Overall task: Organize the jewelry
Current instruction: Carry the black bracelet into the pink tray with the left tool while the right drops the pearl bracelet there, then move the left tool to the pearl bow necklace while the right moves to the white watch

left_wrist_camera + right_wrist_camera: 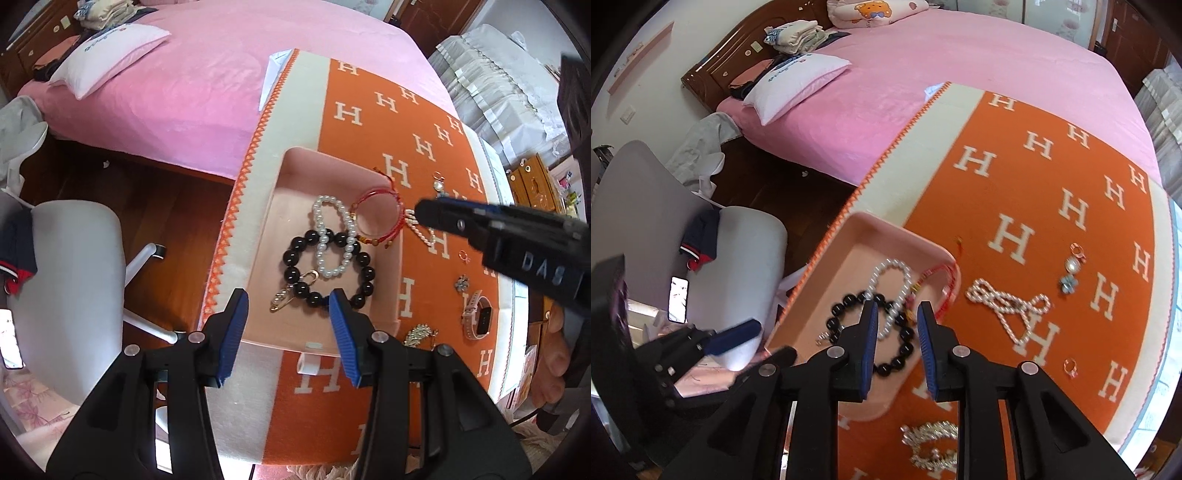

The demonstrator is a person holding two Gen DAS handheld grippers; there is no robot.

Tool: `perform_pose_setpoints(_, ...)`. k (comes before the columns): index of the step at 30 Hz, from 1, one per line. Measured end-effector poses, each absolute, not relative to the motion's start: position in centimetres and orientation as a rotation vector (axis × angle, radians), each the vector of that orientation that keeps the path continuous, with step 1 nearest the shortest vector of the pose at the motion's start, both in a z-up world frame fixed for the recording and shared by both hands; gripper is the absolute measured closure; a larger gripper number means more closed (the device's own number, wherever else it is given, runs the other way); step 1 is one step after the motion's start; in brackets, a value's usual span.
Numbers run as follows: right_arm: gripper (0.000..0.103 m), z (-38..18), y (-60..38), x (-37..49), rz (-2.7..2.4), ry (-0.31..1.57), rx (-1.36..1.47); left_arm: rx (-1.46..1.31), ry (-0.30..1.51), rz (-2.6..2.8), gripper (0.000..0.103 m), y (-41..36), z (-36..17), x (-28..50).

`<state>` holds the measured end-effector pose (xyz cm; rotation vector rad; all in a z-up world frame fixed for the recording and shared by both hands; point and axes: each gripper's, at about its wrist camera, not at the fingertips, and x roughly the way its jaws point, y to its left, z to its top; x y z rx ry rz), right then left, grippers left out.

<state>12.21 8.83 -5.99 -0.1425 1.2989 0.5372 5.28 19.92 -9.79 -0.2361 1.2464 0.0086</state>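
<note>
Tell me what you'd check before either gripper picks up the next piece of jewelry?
1. Left gripper empty, jaws apart: ok.
2. Right gripper empty, jaws apart: ok.
3. Red cord bracelet fully inside pink tray: not ok, it drapes over the rim.
4. Black bead bracelet and white pearl bracelet in tray: ok.
5. Pearl necklace free on the orange blanket, not under other pieces: ok.
6. Watch clasp state: cannot tell.
</note>
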Motion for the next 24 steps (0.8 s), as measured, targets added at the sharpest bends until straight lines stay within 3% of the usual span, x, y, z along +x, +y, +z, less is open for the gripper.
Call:
perform_pose_setpoints(17, 0.081, -4.8, -7.4, 8.2, 0.331, 1.279, -0.021, -0.102, 1.235, -0.107, 0.061, 13.5, -7.8, 7.0)
perform_pose_setpoints(21, 0.069, -4.0, -10.2, 8.0, 0.290, 1.260, 0.020, -0.073, 1.238, -0.129, 0.061, 12.2, -7.2, 7.8)
perform_pose_setpoints(24, 0.068, -3.9, -11.9, 7.9, 0.269, 1.255, 0.049, -0.057, 1.240, -0.138, 0.061, 11.2, -7.0, 8.4)
